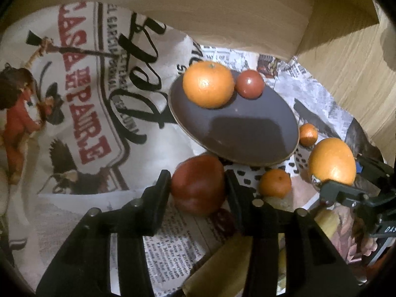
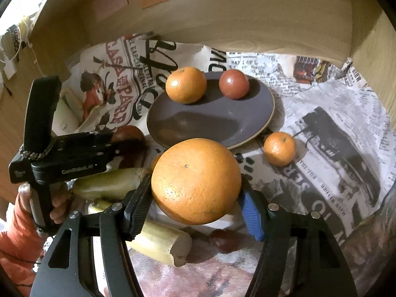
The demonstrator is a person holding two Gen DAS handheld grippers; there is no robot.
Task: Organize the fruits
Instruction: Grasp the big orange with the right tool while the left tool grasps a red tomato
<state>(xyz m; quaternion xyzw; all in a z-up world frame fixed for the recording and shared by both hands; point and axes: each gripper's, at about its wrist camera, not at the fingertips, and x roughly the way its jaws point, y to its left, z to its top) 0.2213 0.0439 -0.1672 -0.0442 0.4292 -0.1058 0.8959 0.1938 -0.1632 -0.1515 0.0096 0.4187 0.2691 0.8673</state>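
- two fruits sit on the round dark grey plate [image 2: 210, 123], toward its far rim: a mid-sized orange mandarin [image 2: 185, 85] and, just beside it, a small dark red tomato [image 2: 234, 83]; the pair are close together, touching or nearly so in the left wrist view.
- the right gripper [image 2: 195, 208] has its jaws clamped on a big round orange [image 2: 196, 180], one black pad and one blue pad pressing its sides, the fruit held just short of the plate's near rim.
- the left gripper [image 1: 198, 185] has its jaws closed around a large dark red tomato [image 1: 198, 184], which lies next to the plate's near-left edge (whether it rests on the paper or is lifted i cannot tell).
- a small orange mandarin [image 2: 279, 148] lies off the plate, just beyond its right rim, on the black-and-white printed newspaper [image 2: 334, 128] under the plate.
- another small orange mandarin [image 1: 275, 182] lies near the plate's front edge, between the two grippers.
- pale yellow-green cut stalk pieces [image 2: 158, 242] lie on the near side of the plate, under the right gripper.
- a light wooden wall [image 2: 222, 19] rises behind the plate.
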